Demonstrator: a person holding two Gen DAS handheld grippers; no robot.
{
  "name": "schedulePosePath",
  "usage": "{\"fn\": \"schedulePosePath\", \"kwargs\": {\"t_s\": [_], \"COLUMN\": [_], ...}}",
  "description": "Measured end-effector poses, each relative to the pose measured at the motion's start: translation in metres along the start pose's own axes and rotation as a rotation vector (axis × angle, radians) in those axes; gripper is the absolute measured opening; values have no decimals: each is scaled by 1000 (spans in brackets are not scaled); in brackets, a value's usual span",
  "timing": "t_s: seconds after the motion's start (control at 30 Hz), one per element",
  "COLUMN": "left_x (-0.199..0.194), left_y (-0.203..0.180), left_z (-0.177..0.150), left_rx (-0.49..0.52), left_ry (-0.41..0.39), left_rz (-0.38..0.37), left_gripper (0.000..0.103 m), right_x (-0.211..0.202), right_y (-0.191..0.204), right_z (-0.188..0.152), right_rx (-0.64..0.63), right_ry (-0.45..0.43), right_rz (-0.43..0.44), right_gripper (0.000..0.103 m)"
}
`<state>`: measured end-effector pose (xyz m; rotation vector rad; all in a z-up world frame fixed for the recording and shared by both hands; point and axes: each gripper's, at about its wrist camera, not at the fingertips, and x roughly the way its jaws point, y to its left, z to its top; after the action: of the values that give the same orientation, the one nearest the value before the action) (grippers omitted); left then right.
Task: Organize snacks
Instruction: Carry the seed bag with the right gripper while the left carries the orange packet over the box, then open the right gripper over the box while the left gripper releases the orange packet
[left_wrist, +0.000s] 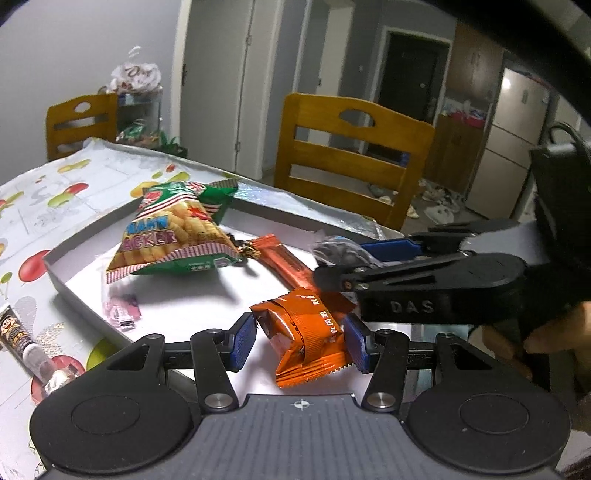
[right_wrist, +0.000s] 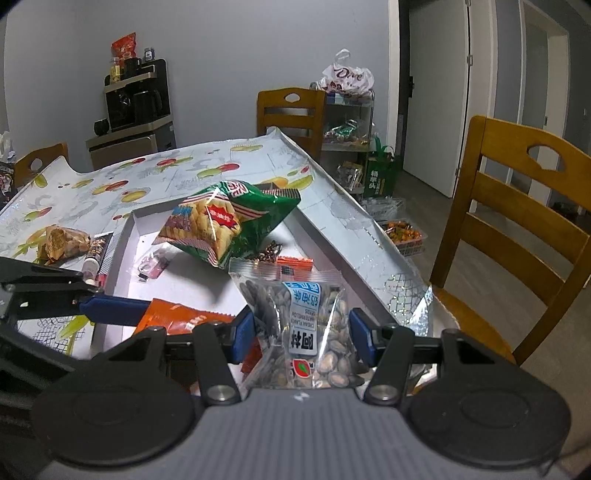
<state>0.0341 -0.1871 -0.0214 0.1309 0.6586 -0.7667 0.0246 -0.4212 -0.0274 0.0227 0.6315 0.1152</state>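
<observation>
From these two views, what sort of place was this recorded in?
Most likely a home dining area. A table under a fruit-print tablecloth has wooden dining chairs around it, a fridge stands in the room beyond, and a rack of snacks sits by the wall.

Plain grey walls are enclosing the room, and white panelled doors are standing shut beside a dark doorway. Wooden slat-backed chairs are sitting around a table under a fruit-printed plastic cloth. A dark cabinet with a coffee machine is standing against the wall, a metal shelf trolley is holding bags, and a pale refrigerator is catching the light.
</observation>
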Motion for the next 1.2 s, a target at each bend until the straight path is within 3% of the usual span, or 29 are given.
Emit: {"fn": "schedulePosePath", "kwargs": {"t_s": [0.33, 0.63, 0.83, 1.2], "left_x": [13, 25, 25, 15], "left_y": [-13, -20, -17, -11], "left_z": [-3, -6, -6, -4], "left_rx": [55, 63, 47, 12], "left_ry": [15, 47, 46, 21], "left_rz": [-9, -65, -53, -40], "left_gripper": [53, 55, 60, 82], "right_x": [11, 13, 11, 8], "right_y": [-14, -17, -16, -15], "right_z": [5, 6, 6, 3], "right_rx": [103, 142, 145, 153], "right_ry": [48, 66, 64, 65], "right_rz": [34, 43, 46, 59], "right_gripper": [55, 55, 56, 68]}}
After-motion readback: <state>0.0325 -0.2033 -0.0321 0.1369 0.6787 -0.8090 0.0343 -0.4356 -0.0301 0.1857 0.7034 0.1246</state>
